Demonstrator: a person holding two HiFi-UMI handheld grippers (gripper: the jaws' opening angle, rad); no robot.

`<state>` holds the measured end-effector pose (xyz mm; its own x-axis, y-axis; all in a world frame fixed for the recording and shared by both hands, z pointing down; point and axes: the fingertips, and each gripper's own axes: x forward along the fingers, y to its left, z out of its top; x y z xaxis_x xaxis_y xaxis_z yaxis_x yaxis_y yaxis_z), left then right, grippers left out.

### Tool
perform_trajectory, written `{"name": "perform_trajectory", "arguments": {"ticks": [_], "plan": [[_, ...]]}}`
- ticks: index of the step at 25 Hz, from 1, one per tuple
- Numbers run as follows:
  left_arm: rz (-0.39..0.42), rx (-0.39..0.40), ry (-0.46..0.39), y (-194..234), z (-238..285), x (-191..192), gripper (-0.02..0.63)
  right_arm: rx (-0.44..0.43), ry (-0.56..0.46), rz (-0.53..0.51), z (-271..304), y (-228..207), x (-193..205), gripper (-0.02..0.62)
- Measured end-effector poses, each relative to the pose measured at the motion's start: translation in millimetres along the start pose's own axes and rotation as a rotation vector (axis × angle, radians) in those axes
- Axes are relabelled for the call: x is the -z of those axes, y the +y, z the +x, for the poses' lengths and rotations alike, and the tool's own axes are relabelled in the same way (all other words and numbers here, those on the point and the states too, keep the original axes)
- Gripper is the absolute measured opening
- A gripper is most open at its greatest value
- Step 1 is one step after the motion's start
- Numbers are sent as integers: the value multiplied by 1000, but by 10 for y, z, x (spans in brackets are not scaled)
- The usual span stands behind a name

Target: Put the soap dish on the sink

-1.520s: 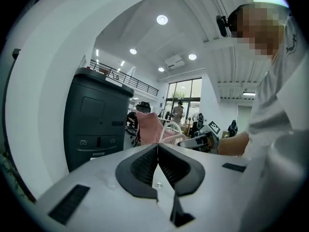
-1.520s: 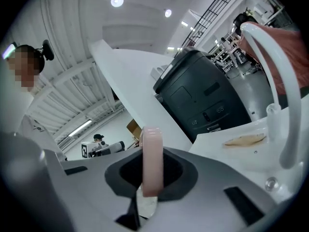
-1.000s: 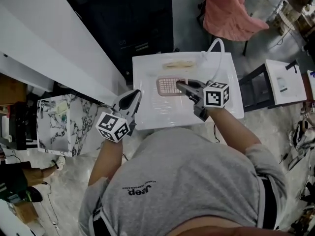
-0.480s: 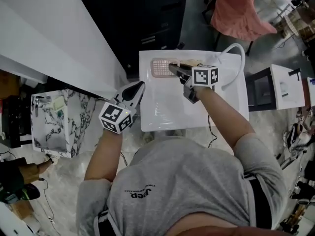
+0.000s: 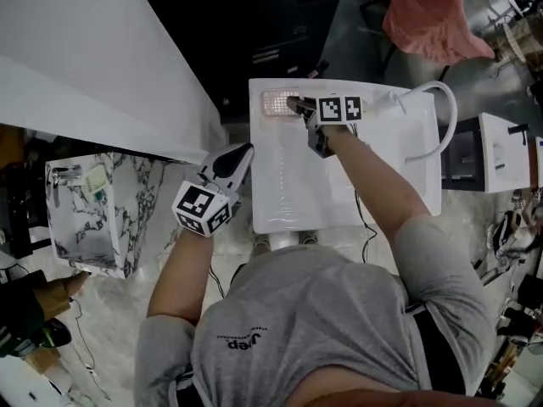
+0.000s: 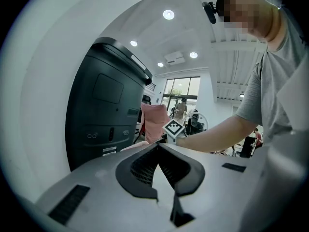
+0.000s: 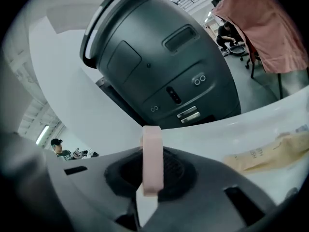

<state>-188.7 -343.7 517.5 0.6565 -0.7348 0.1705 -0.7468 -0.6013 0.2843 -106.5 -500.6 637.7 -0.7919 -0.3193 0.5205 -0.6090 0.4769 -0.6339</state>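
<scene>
The pink gridded soap dish (image 5: 278, 102) is at the far left corner of the white sink (image 5: 339, 185), over its back ledge. My right gripper (image 5: 294, 105) is shut on the dish's right edge. In the right gripper view the dish (image 7: 151, 134) stands edge-on between the pads of the gripper (image 7: 150, 154); whether it rests on the ledge I cannot tell. My left gripper (image 5: 241, 153) hovers at the sink's near left edge with its fingers together and nothing in them. In its own view the jaws of the left gripper (image 6: 155, 145) meet at the tips.
A dark machine (image 7: 159, 66) stands just behind the sink's far edge. A beige packet (image 7: 273, 151) lies on the back ledge right of the dish, and a white hose (image 5: 434, 91) arches over the right side. A white counter (image 5: 85, 66) and a marbled box (image 5: 85, 219) are to the left.
My right gripper has carried the soap dish from the middle of the basin out to the sink's far left corner. The left gripper has stayed by the sink's near left edge.
</scene>
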Motion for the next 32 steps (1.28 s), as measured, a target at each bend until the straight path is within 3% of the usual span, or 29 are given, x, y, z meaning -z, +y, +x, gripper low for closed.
{"name": "perform_trajectory", "arguments": {"ticks": [3,13,18,27,32], "plan": [[-3,9,7,54,14,69,15,26,13,53,146,-198,12,81],[-35,15,11,212,18,172,15,127,79,82,329,-579,41,100],[-39,13,16,225,15,199,15,193,123,24,350,-640,37,131],[-46,7,19,235,21,231,15,373,188,-174,324,-752,-37,192],[-57,4,23,222,14,272,15,445,197,-198,318,-813,-40,220]]}}
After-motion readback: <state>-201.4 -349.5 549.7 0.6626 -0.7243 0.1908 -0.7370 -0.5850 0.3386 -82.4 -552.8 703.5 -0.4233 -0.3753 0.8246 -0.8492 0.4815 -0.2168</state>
